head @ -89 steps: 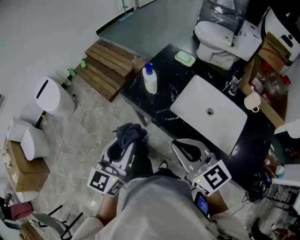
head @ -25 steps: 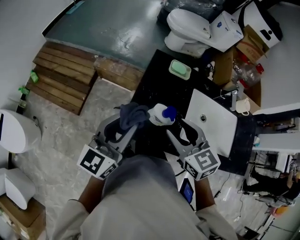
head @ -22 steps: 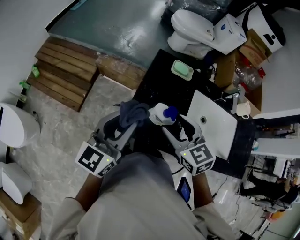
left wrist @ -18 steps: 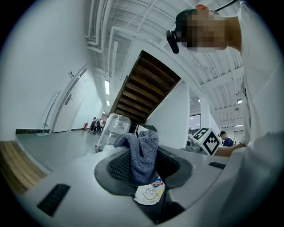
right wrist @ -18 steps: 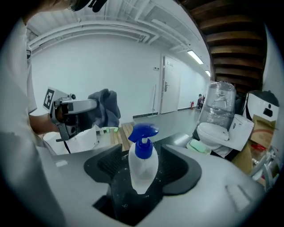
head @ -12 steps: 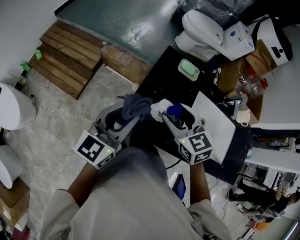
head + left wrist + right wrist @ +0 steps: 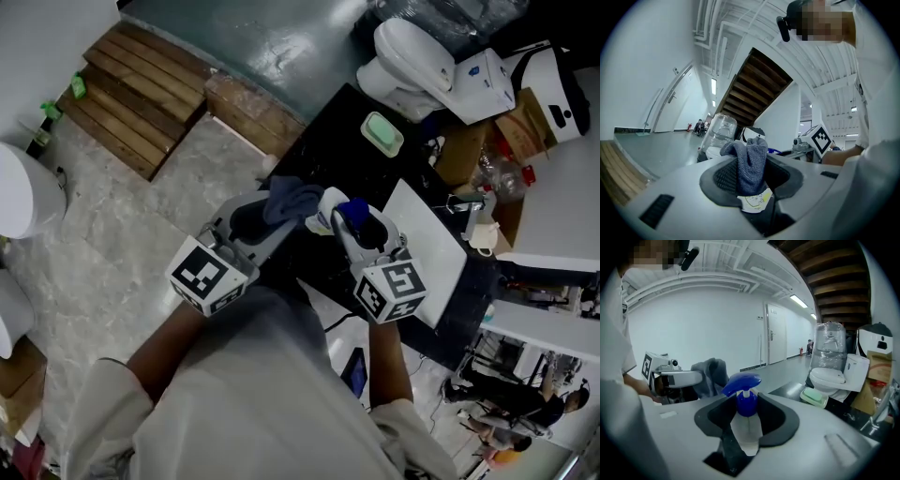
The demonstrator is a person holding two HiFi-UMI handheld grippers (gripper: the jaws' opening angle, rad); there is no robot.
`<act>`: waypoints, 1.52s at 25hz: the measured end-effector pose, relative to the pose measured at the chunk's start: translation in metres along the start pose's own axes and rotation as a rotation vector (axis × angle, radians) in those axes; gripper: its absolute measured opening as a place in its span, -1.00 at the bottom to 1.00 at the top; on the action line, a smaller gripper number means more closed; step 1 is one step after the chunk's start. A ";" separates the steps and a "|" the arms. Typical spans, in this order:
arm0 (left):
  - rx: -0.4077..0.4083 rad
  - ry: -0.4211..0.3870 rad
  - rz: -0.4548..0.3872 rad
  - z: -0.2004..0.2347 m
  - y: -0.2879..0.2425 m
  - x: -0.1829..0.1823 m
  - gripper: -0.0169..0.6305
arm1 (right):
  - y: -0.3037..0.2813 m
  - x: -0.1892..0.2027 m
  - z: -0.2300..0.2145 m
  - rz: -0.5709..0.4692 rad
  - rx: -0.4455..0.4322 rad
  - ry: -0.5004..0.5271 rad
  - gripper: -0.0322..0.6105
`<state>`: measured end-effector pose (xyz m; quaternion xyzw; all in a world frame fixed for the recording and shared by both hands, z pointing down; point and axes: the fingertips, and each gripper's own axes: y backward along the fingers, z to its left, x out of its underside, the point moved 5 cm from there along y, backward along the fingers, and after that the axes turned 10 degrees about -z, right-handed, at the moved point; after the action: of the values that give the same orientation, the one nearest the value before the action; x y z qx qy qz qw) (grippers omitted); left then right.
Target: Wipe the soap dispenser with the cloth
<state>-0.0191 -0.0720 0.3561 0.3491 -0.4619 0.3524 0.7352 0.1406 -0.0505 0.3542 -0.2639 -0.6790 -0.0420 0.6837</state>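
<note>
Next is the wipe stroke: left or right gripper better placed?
Left. The left gripper clamps the cloth beside the soap dispenser; the right gripper, whose jaws have just been closing, holds it between them.

Checking in from the remote station. Both tools hover over the near edge of the table (image 7: 326,148). The left tool (image 7: 277,214) has the cloth (image 7: 292,199) pinched between its jaws. The cloth sits just left of the soap dispenser (image 7: 328,202), though I can't tell if they touch. The dispenser is between the jaws of the right tool (image 7: 356,225), which have just been closing on it.

The sink (image 7: 427,239) is set into the table just right of that tool. The soap dish (image 7: 383,133) is on the table further back. The toilet (image 7: 408,47) is behind the table and the cardboard box (image 7: 464,145) is right of the dish. The wooden steps (image 7: 141,84) are on the floor, well off to the left.
</note>
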 end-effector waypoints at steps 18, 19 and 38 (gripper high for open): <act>0.033 0.009 0.043 -0.012 -0.036 0.032 -0.54 | 0.003 0.000 -0.016 -0.080 0.020 -0.140 -0.48; 0.036 0.013 0.049 -0.012 -0.039 0.034 -0.54 | 0.002 0.000 -0.017 -0.082 0.019 -0.146 -0.48; 0.017 0.073 0.112 0.004 -0.050 0.052 -0.54 | 0.001 0.000 -0.032 -0.099 0.006 -0.209 -0.48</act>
<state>0.0378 -0.0905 0.3965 0.3156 -0.4506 0.4095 0.7278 0.1699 -0.0625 0.3558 -0.2310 -0.7588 -0.0459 0.6072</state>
